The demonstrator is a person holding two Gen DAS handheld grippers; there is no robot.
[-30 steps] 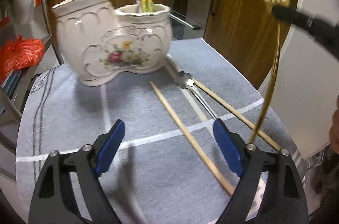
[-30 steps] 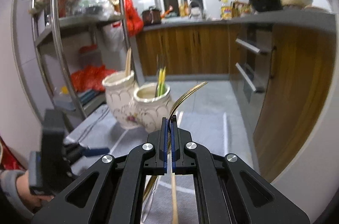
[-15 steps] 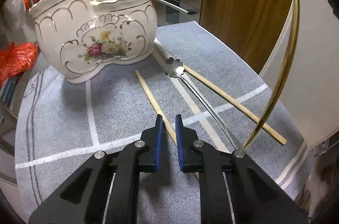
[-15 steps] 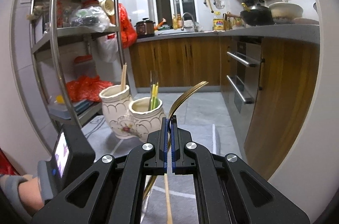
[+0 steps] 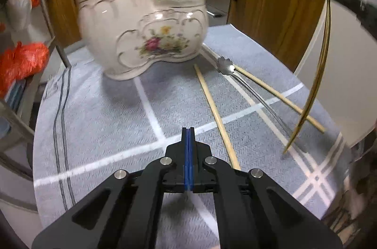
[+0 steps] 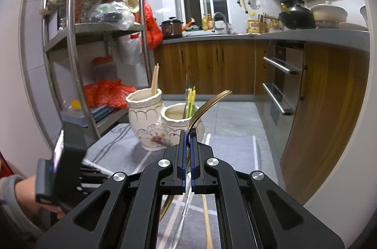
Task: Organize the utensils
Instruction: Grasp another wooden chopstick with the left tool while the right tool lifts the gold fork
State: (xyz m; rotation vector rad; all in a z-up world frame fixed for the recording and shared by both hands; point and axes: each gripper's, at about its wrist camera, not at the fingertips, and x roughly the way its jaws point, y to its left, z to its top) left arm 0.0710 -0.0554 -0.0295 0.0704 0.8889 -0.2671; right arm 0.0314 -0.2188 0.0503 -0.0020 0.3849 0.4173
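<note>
Left wrist view alone shows chopsticks (image 5: 216,117) before the ceramic holder (image 5: 143,30). Left claw (image 5: 188,131) shut, empty; right claw (image 6: 188,134) clamps gold fork (image 6: 207,105). Holder: chopsticks, yellow utensils (image 6: 190,100).

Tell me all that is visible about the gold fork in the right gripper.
The gold fork looks like shiny gold-coloured metal, slim and curved. The right gripper is shut on it near the neck, below its tines. In the right wrist view the tines rise forward and to the right, toward the ceramic holder. In the left wrist view its long handle hangs down over the grey cloth, with its tip just above or on the cloth near a silver utensil and a chopstick; contact is unclear.
</note>
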